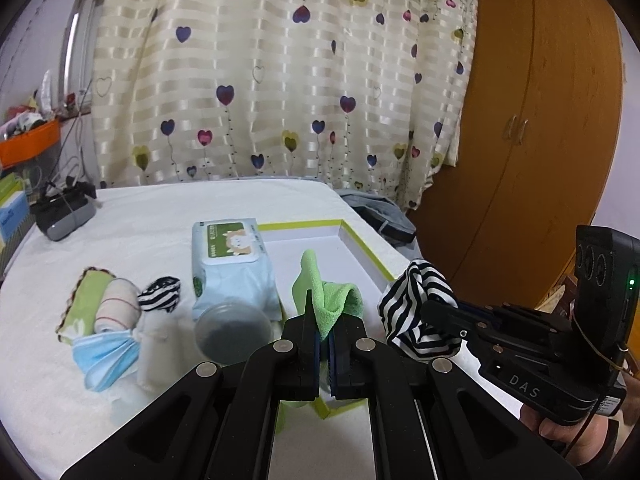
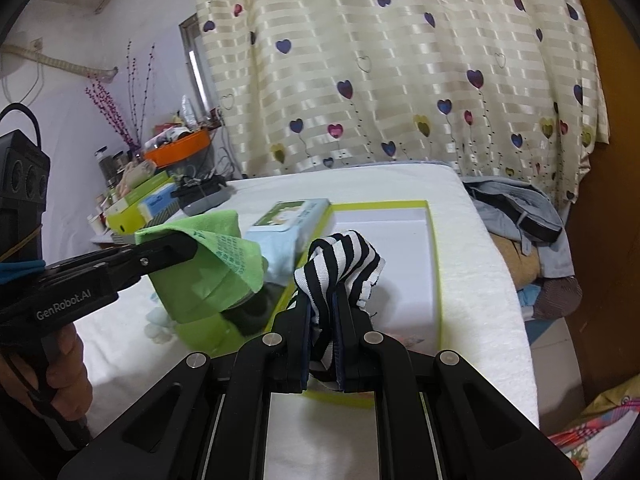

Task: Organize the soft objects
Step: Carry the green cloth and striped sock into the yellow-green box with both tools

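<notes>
My left gripper is shut on a bright green cloth, which hangs over the near left part of a shallow white box with a green rim. To its right, my right gripper is shut on a black-and-white striped cloth. In the right wrist view that striped cloth bunches up between the shut right gripper fingers above the box. The left gripper holds the green cloth at the left.
On the white bed lie a wet-wipes pack, a clear round tub and a pile: green-trimmed cloth, rolled sock, striped piece, blue mask. A black device sits far left, clothes and a wardrobe to the right.
</notes>
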The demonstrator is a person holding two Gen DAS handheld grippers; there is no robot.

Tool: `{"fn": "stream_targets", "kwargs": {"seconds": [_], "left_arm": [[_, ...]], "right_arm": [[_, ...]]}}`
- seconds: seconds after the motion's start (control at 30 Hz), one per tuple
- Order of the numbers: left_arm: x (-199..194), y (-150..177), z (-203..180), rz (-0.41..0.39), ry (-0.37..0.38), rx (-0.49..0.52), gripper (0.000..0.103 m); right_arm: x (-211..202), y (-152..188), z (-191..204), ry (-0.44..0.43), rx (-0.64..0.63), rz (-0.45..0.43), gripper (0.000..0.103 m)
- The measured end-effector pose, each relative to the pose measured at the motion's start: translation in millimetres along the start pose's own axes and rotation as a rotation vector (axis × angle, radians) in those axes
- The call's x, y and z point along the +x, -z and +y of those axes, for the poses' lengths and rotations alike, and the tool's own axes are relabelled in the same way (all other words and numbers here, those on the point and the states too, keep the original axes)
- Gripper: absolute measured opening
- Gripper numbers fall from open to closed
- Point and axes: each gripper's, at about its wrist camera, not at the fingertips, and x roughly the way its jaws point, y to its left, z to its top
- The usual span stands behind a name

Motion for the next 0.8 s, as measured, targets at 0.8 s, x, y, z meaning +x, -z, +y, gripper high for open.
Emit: {"fn": "stream_targets", "kwargs": {"seconds": [0.8], "left_arm": [[80, -15, -16, 0.108, -0.031, 0.013, 0.003]], "right_arm": [[60, -2, -52, 0.058, 0.066, 0.113, 0.031]]}}
